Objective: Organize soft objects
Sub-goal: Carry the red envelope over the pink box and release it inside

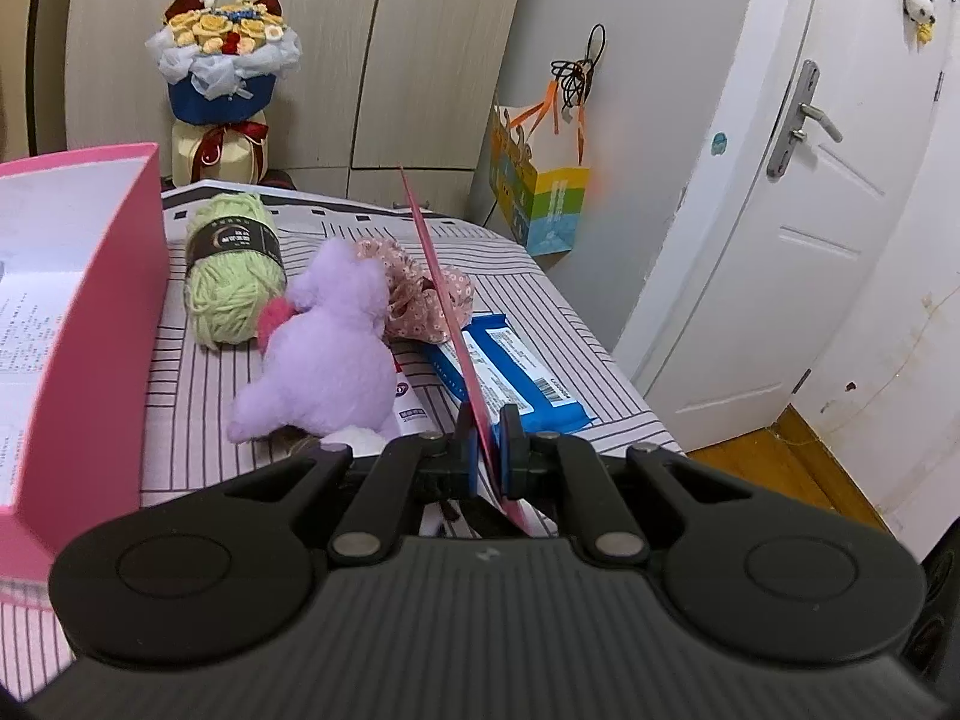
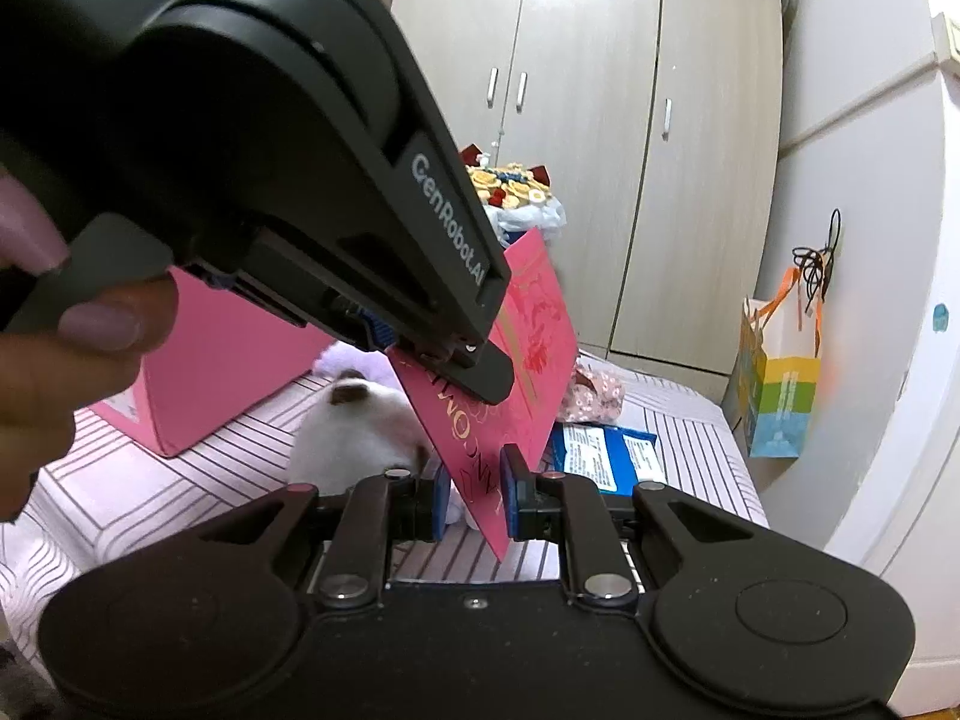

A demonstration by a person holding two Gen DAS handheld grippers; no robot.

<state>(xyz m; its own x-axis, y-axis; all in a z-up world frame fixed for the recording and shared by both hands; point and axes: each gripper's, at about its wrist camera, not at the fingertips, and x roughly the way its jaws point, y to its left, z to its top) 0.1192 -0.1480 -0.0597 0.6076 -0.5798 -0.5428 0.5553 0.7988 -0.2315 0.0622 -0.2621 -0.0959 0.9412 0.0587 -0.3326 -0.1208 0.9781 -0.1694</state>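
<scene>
1. Soft objects are lying on a striped bedsheet (image 1: 540, 300): a green yarn ball (image 1: 231, 276), a purple plush toy (image 1: 324, 354), a floral fabric scrunchie (image 1: 414, 294) and a white plush toy (image 2: 354, 438).
2. Yarn ball is sitting just beside the open pink box (image 1: 90, 330), with the purple plush toy touching it on the other side.
3. Scrunchie is lying behind the purple plush, just beside a blue wipes packet (image 1: 516, 366).
4. White plush is lying near the pink box in the right wrist view, partly hidden behind a pink card (image 2: 510, 372).
5. Left gripper (image 1: 486, 450) is pinching the pink card edge-on, its blue-padded fingers (image 1: 511, 450) pressing together on the thin sheet.
6. Right gripper (image 2: 474, 492) is clamping the lower corner of the same card between its own fingers (image 2: 510, 492).
7. Card is standing tilted above the sheet, its gold lettering facing the right wrist camera.
8. A person's hand (image 2: 72, 324) is gripping the left gripper's handle at the left edge of the right wrist view.
9. A flower bouquet (image 1: 222, 66) is standing behind the bed in front of a beige wardrobe (image 1: 390, 48).
10. A colourful paper bag (image 1: 540, 198) is hanging beside a white door (image 1: 780, 240).
</scene>
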